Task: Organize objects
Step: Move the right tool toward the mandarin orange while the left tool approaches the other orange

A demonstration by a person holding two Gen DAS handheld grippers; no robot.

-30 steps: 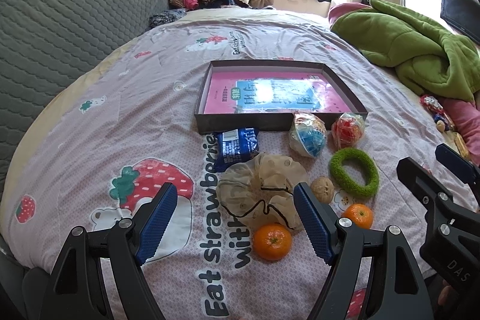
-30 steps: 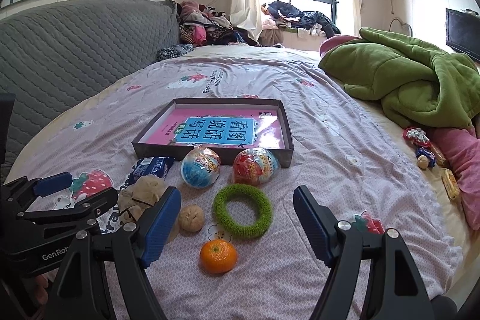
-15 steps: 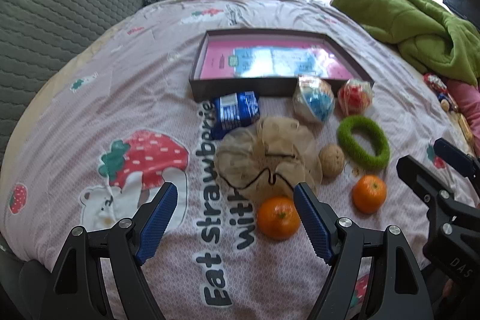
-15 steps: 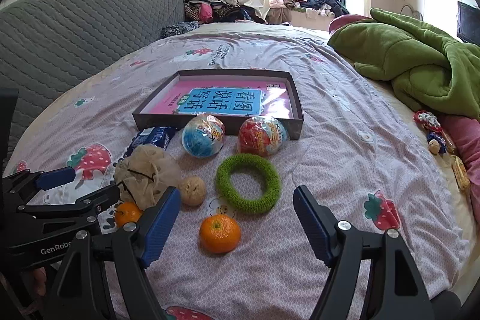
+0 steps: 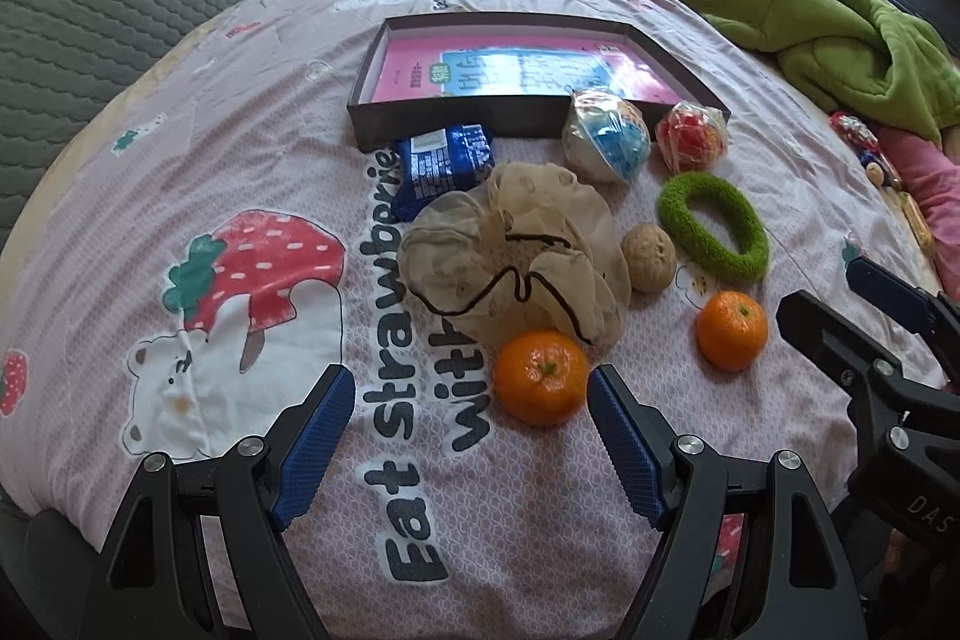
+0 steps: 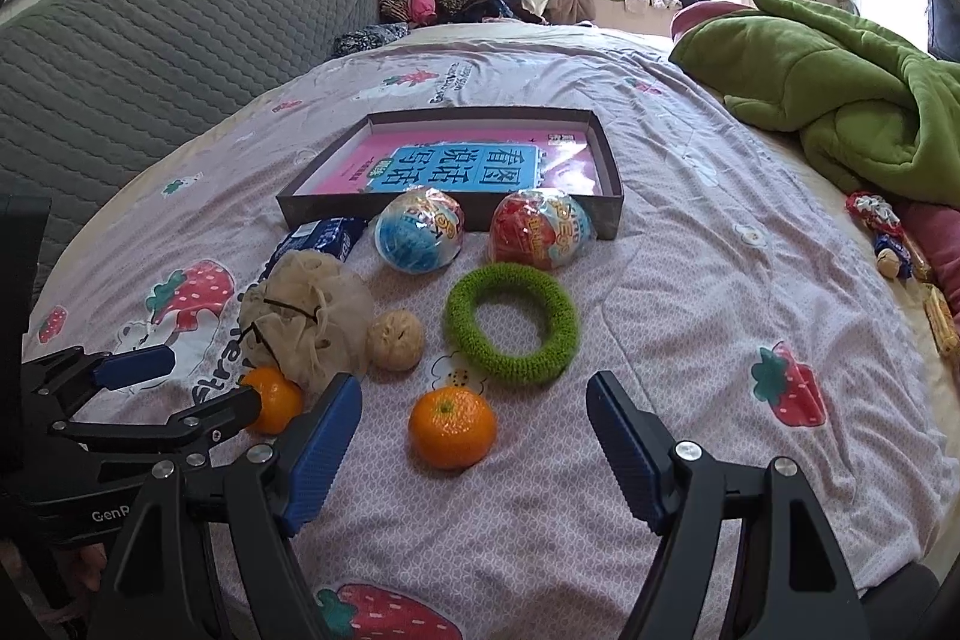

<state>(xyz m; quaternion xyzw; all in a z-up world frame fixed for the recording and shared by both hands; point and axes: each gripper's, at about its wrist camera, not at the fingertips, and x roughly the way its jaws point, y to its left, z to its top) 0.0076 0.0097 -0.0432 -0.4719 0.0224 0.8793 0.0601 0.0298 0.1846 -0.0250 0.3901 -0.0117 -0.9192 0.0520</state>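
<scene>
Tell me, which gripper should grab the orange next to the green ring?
Probably the right gripper: that orange sits between its open fingers. The left gripper faces the other orange instead.

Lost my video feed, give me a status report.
Left gripper open, right gripper open, both empty. Tangerine ahead of each, second tangerine. Box unobstructed.

We look low and close across the bed (image 5: 180, 160) from both wrists, side by side; both views share the tray (image 5: 456, 124) (image 6: 612, 214).
</scene>
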